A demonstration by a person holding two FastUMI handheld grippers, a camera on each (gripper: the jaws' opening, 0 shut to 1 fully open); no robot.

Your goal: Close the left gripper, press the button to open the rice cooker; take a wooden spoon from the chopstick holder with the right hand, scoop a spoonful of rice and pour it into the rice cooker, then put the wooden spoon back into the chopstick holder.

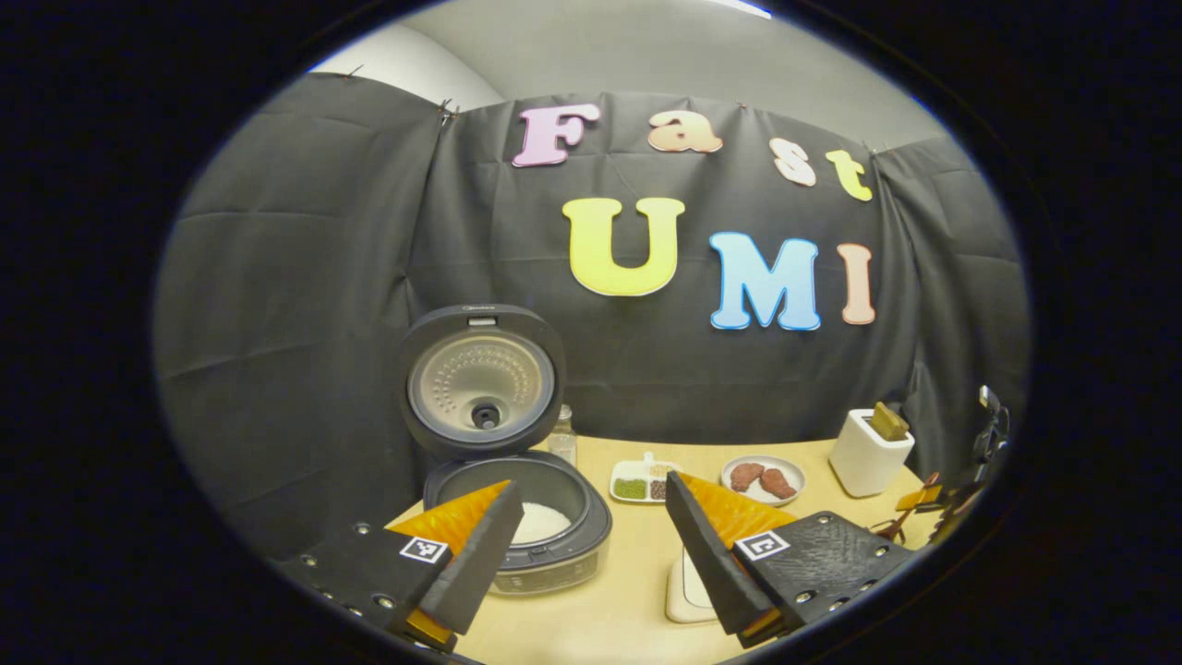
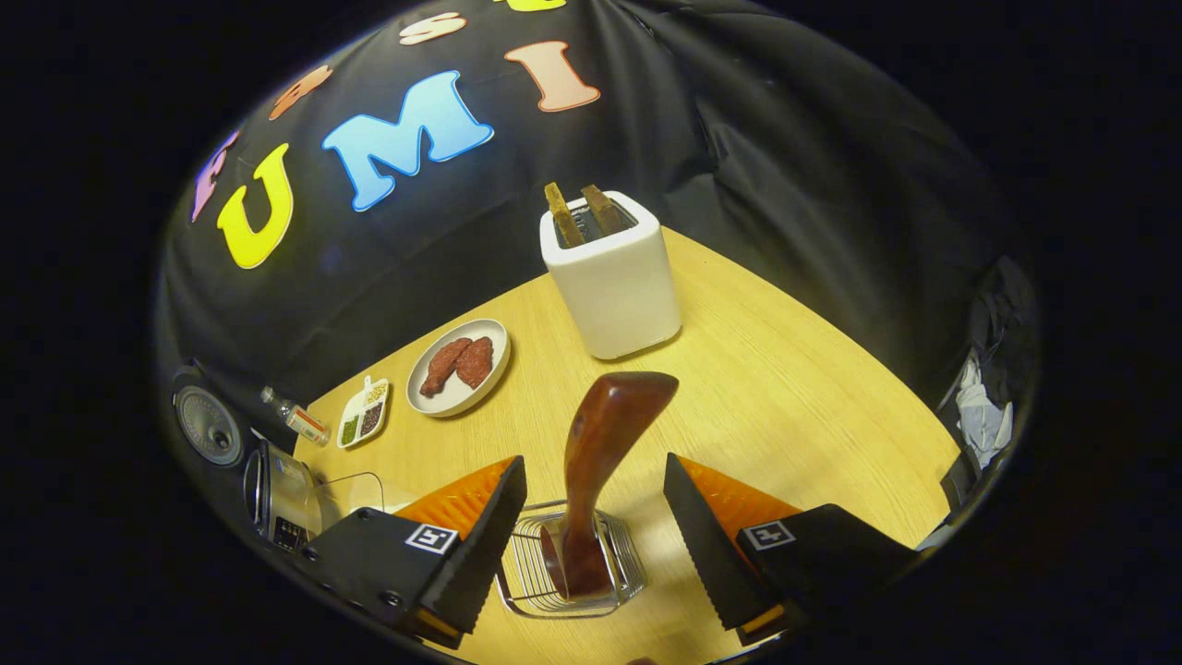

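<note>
The wooden spoon (image 2: 600, 462) stood upright in the wire chopstick holder (image 2: 568, 568) on the pale wood table (image 2: 785, 388), its dark reddish handle rising between the fingers of the right gripper (image 2: 591, 526), whose jaws were spread wide on either side without touching it. Beyond it stood a white toaster (image 2: 614, 282) with two slices in its slots, a plate of browned meat pieces (image 2: 459, 367), a small divided dish (image 2: 364, 414) of grains and a little bottle (image 2: 295, 417). In the left gripper view the rice cooker (image 1: 517, 499) sat with its lid (image 1: 482, 379) raised upright and white rice (image 1: 540, 522) in the inner pot, just ahead of the left gripper (image 1: 591, 545), its jaws likewise wide and holding nothing. A flat white object (image 1: 688, 591) lay on the table between its fingers.
</note>
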